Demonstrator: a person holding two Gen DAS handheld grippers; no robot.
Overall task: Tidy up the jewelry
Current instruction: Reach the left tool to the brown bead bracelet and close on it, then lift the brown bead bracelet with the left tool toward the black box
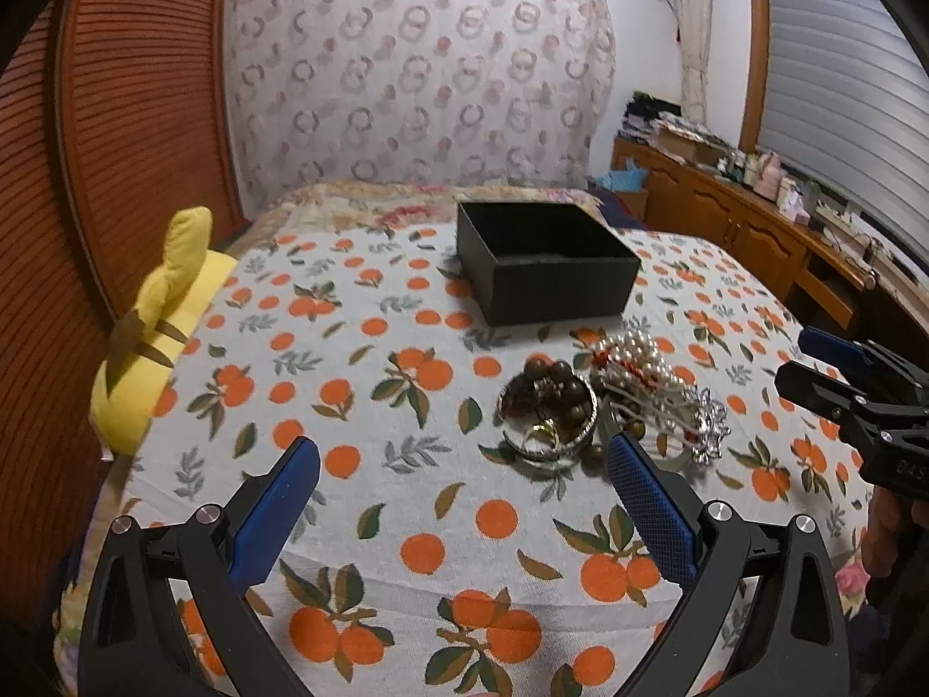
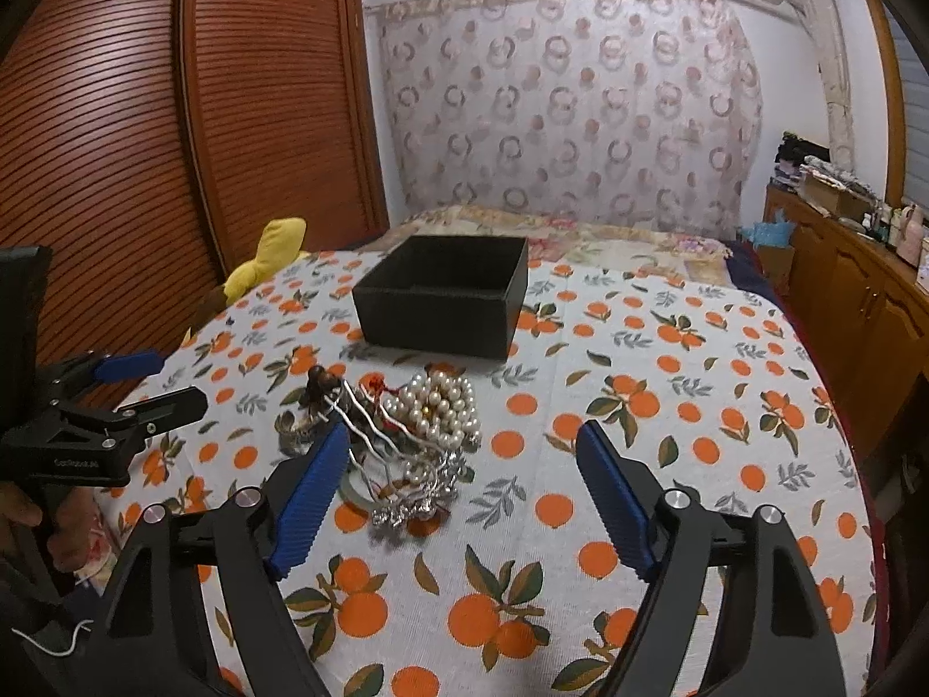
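Left wrist view: my left gripper (image 1: 461, 467) hangs wide open, empty, just short of the jewelry pile (image 1: 609, 406) on the orange-print cloth (image 1: 348, 348); black box (image 1: 543, 261) beyond. Right wrist view: right gripper (image 2: 461, 453) spread, grasping nothing, the pile at its left finger (image 2: 308, 499).

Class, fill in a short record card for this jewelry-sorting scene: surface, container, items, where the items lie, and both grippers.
surface: tablecloth printed with oranges
container: black box, open-topped, nothing visible inside
items: pearl strand, brown bead bracelet, silver hair comb, in one heap
position: heap lies on the cloth in front of the box, apart from it
left gripper: open, holding nothing
right gripper: open, holding nothing
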